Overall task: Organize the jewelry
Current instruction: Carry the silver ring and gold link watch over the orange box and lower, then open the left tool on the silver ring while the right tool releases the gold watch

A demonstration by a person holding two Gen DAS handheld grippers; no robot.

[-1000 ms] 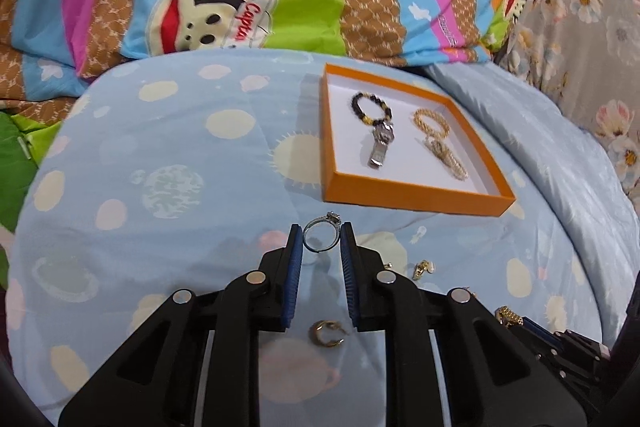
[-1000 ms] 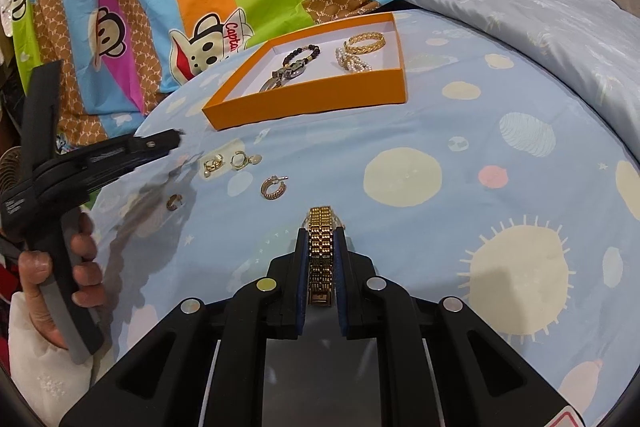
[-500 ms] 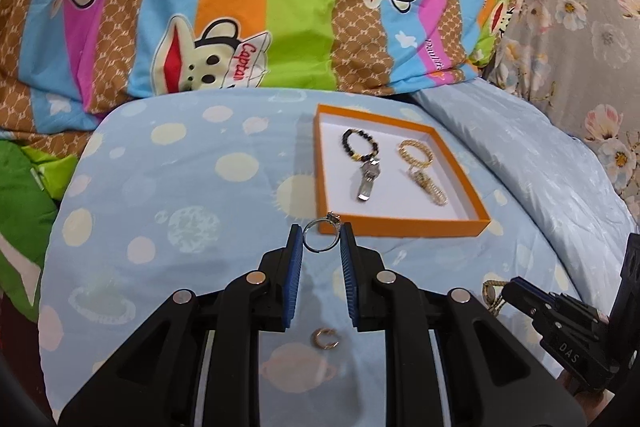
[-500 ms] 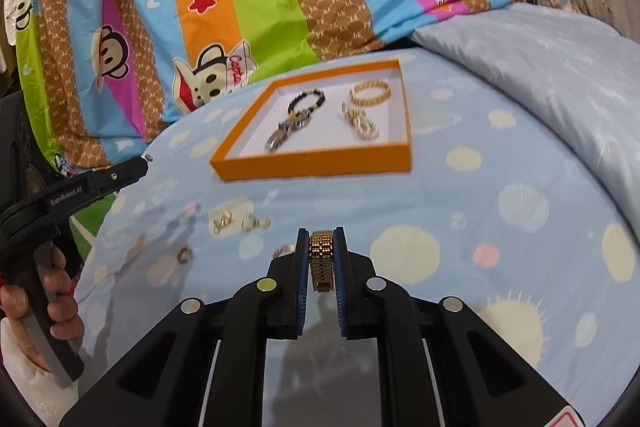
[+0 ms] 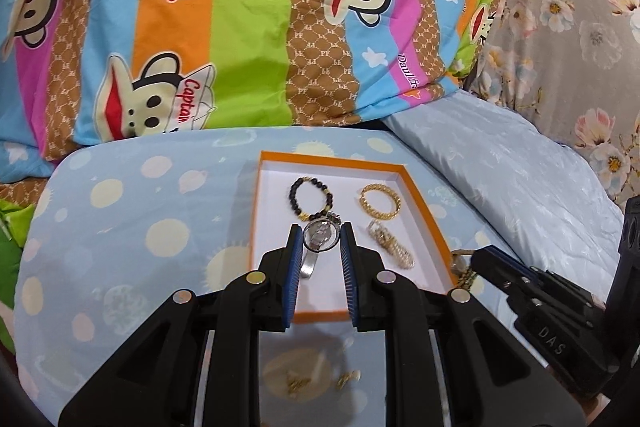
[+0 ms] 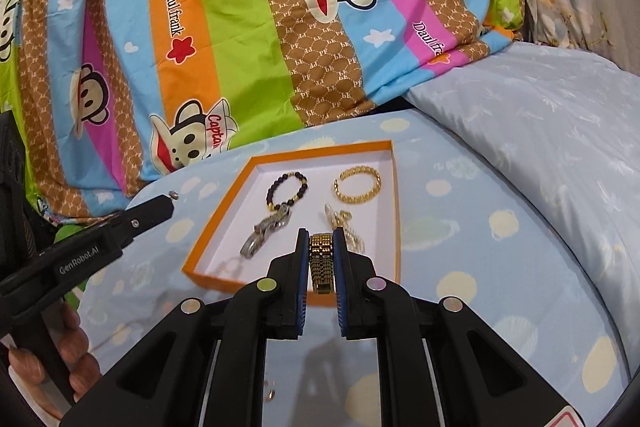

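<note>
left fingers (image 5: 319,241) pinch thin silver ring (image 5: 319,239); right fingers (image 6: 322,241) clamp gold link band (image 6: 322,263)

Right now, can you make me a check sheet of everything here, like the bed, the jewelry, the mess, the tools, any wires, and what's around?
Surface: blue spotted sheet.
Job's things: orange tray holds a black bead bracelet, gold bangle, silver watch and a pale chain.
Clutter: small gold earrings lie loose on the sheet, blurred.
Tools: left tool shut on a silver ring over the tray; right tool shut on a gold watch band at the tray's near edge.
Cables: nothing seen.
Surroundings: striped monkey blanket, flowery cloth.
</note>
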